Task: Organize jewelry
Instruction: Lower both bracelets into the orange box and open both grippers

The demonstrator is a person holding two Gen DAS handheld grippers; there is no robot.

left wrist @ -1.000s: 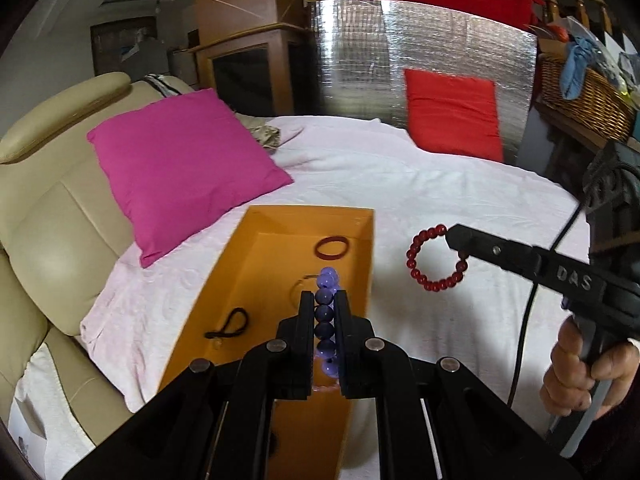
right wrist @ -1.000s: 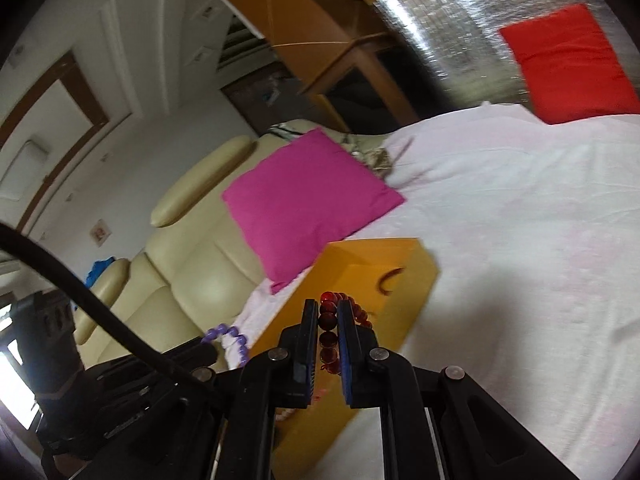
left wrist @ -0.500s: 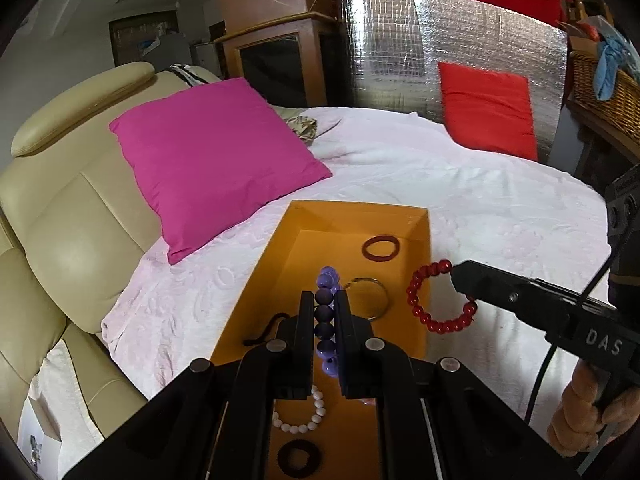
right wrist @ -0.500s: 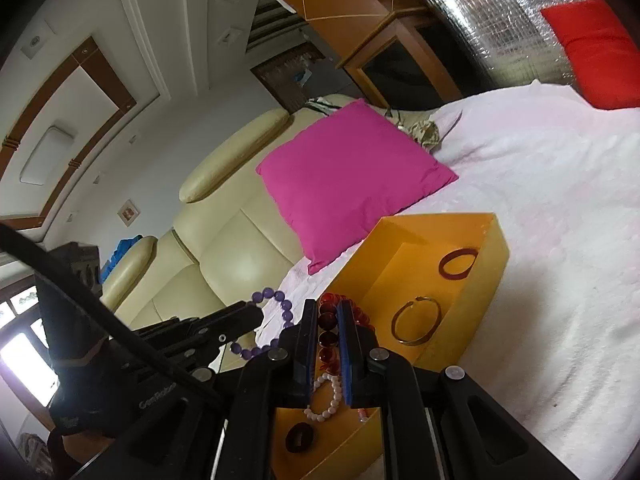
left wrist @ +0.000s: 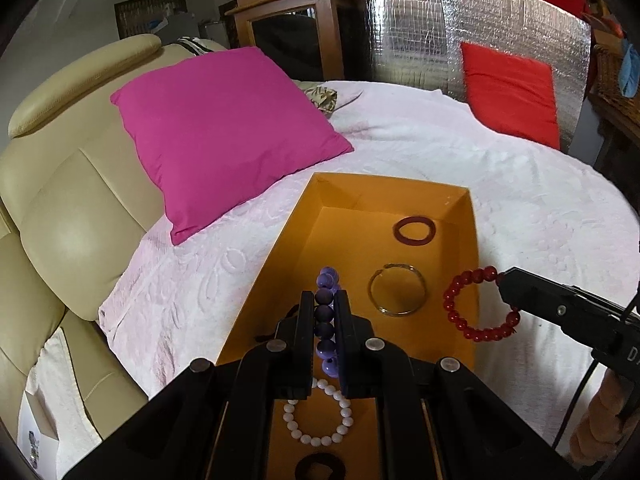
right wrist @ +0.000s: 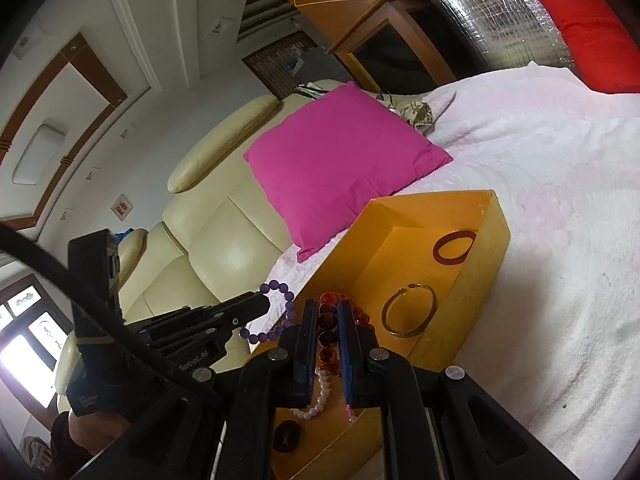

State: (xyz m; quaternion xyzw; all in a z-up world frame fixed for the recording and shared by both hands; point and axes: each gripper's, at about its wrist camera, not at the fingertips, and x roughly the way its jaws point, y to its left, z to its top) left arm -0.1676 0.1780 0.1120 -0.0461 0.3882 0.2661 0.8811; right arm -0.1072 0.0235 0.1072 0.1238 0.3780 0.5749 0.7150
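Observation:
My left gripper (left wrist: 324, 300) is shut on a purple bead bracelet (left wrist: 326, 320) and holds it above the orange tray (left wrist: 468, 240). My right gripper (right wrist: 325, 312) is shut on a red bead bracelet (right wrist: 326, 320), which also shows in the left wrist view (left wrist: 480, 304) over the tray's right wall. The purple bracelet also shows in the right wrist view (right wrist: 276, 312). In the tray lie a dark red ring bangle (left wrist: 414, 230), a gold open bangle (left wrist: 396, 294), a white bead bracelet (left wrist: 320, 416) and a black ring (left wrist: 320, 468).
The tray sits on a pale pink bedspread (left wrist: 520, 184). A magenta pillow (left wrist: 224, 128) lies to the left against a cream leather chair (left wrist: 60, 200). A red cushion (left wrist: 512, 92) leans on a silver foil panel (left wrist: 460, 24) at the back.
Both grippers have moved back along the tray toward its near end, each still holding its bracelet. The red bracelet has come from beside the tray to over its right wall.

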